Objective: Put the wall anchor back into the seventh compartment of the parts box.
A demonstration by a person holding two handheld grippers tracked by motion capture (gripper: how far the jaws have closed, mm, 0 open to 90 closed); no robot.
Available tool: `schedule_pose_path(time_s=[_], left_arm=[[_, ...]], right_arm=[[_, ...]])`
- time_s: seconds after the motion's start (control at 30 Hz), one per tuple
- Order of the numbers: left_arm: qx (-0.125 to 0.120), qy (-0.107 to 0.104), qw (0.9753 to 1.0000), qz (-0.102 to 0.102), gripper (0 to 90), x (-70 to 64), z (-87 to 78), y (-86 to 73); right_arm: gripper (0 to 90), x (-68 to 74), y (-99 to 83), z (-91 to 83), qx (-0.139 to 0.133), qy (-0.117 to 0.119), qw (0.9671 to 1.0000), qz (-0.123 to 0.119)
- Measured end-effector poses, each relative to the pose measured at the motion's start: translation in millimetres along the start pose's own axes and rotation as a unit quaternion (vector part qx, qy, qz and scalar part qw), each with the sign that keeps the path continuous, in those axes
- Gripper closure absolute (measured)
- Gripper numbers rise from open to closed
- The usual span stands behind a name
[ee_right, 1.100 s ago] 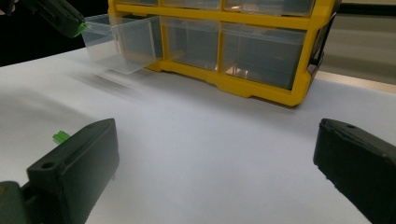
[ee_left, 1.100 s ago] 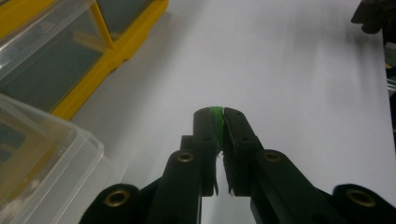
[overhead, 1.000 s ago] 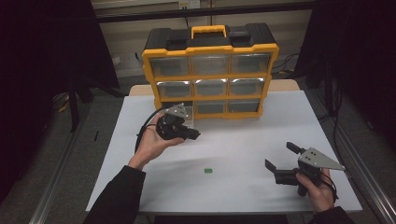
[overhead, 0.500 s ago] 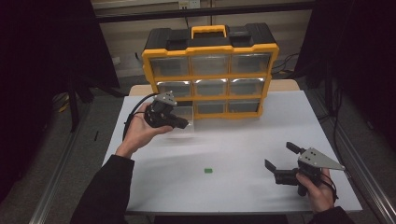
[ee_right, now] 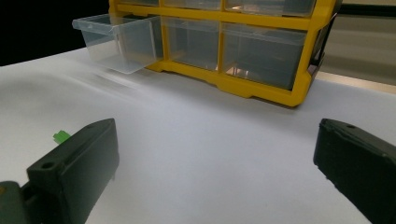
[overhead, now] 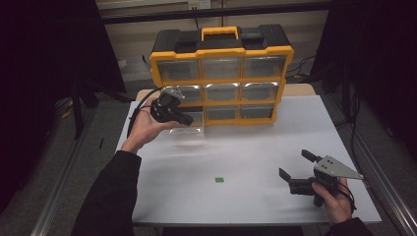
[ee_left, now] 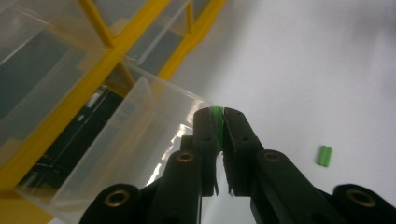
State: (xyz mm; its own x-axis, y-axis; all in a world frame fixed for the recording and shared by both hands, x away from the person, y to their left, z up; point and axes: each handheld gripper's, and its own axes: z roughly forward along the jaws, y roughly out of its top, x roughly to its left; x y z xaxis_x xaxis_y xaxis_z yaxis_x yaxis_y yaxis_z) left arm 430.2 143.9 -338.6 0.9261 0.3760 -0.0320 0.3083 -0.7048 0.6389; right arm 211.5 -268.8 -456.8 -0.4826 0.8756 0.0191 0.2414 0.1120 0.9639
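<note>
One small green piece [ee_left: 215, 113] is pinched between the closed jaws of our left gripper [overhead: 183, 119], and over the last second that hand has carried it from the middle of the desk [overhead: 255, 147] up to the pulled-out clear drawer [overhead: 189, 130] at the bottom left of the yellow organiser [overhead: 221, 73]. In the left gripper view the jaw tips now sit right at the drawer's front corner, so we judge the carry almost done: what remains is to bring the tips over the open bin and part the jaws. A second green piece [overhead: 219, 180] lies on the desk, well apart from the drawer and not yet picked up. Our right gripper [overhead: 295, 169] has stayed where it was near the desk's front right, its jaws wide apart and holding nothing.
</note>
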Motion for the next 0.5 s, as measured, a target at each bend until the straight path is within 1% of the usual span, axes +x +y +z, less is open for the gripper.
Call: schedule_pose_path(time_s=[0.03,0.07,0.17,0.2,0.23,0.27,0.37,0.4,0.43,0.47,0.5], left_arm=[[0.008,0.003,1.0000,0.004,84.5,2.8,1.2,-0.8],[0.007,0.004,1.0000,-0.004,84.5,4.7,2.7,-1.8],[0.012,0.006,0.9998,-0.014,84.5,9.3,5.4,-2.2],[0.017,0.010,0.9997,-0.012,84.5,10.4,6.7,-1.9],[0.022,0.010,0.9997,-0.008,84.5,11.5,7.3,-1.6],[0.021,0.011,0.9996,-0.012,84.5,11.7,8.8,-1.4],[0.031,0.011,0.9993,-0.016,84.5,14.4,13.2,-1.1],[0.031,0.011,0.9993,-0.019,84.5,15.0,15.7,-1.1],[0.041,0.013,0.9990,-0.010,84.5,16.9,16.8,-0.8],[0.044,0.012,0.9989,-0.007,84.5,18.4,18.9,-0.7],[0.042,0.012,0.9989,-0.018,84.5,18.1,21.4,-0.8]], right_arm=[[0.1,0.1,-0.1,0.1,-0.001,0.001,1.0000,0.001],[0.1,-0.1,-0.1,0.0,-0.001,0.001,1.0000,0.000],[0.1,0.2,-0.1,0.1,0.000,0.001,1.0000,0.001],[0.1,0.3,0.0,0.0,0.000,0.001,1.0000,0.001],[0.1,0.2,-0.1,0.2,-0.001,0.001,1.0000,0.000],[0.1,0.2,-0.1,0.2,0.000,0.001,1.0000,0.001],[0.1,0.1,-0.1,-0.1,0.001,0.000,1.0000,0.002],[0.1,0.1,-0.2,0.0,-0.001,0.001,1.0000,0.000],[0.1,0.4,-0.2,-0.1,0.000,0.002,1.0000,0.002],[0.1,0.5,-0.3,0.0,0.001,0.002,1.0000,0.001],[0.1,0.5,-0.3,0.0,0.002,0.001,1.0000,0.001]])
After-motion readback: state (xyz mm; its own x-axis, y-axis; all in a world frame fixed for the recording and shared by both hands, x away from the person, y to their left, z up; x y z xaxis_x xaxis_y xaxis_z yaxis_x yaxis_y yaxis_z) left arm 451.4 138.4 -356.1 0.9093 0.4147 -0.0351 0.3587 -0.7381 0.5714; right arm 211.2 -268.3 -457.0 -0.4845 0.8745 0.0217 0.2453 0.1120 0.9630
